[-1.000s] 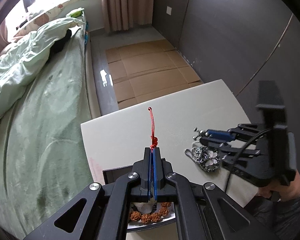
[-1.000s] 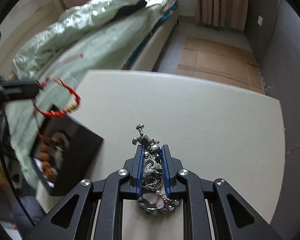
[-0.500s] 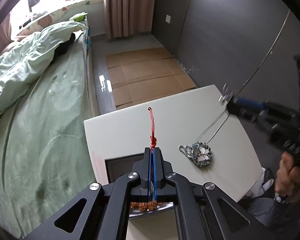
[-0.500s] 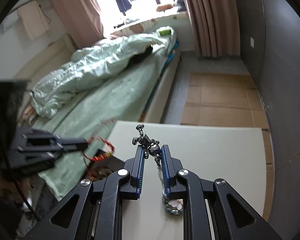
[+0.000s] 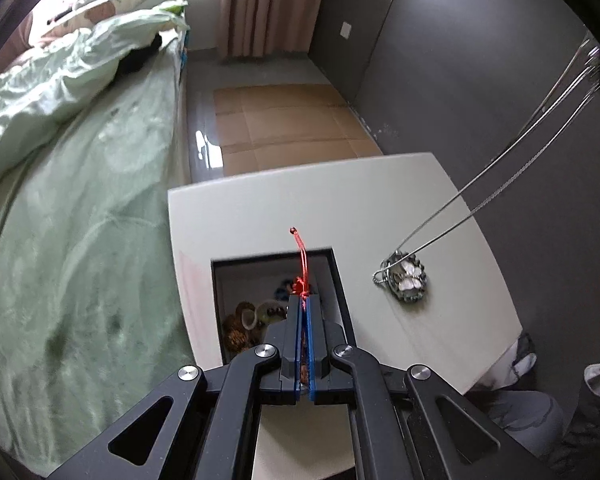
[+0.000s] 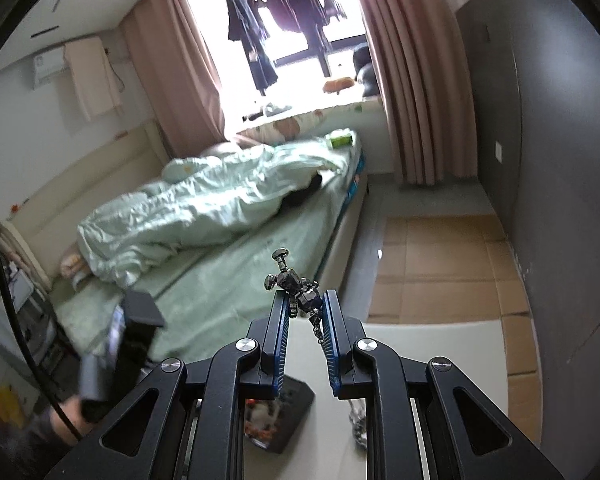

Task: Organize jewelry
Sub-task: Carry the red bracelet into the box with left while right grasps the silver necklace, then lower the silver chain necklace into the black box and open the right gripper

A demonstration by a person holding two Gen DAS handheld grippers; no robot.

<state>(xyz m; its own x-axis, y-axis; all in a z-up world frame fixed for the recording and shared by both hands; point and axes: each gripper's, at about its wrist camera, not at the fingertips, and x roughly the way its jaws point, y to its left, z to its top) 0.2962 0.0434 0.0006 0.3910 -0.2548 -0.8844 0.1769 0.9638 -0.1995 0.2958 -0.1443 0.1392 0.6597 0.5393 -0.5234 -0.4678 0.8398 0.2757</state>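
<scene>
We are clamping the left tongs (image 5: 304,300) on the red cord bracelet (image 5: 300,268), hanging directly over the open black box (image 5: 340,280). Our right tongs (image 6: 304,304) are gripping the silver necklace (image 5: 500,184); its pendant (image 5: 406,282) is resting on the counter (image 5: 260,208), right of the box.

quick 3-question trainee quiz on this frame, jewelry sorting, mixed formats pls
1. True or false: the left claw is shut on the red cord bracelet.
2. Where is the silver pendant? A) inside the black box B) on the white table C) on the bed
3. Fill in: the right claw grips the silver necklace near its ____ end.

Key: 1 true. 2 B: the pendant looks to rest on the white table beside the black box, chain stretched taut upward. 3 clasp.
</scene>
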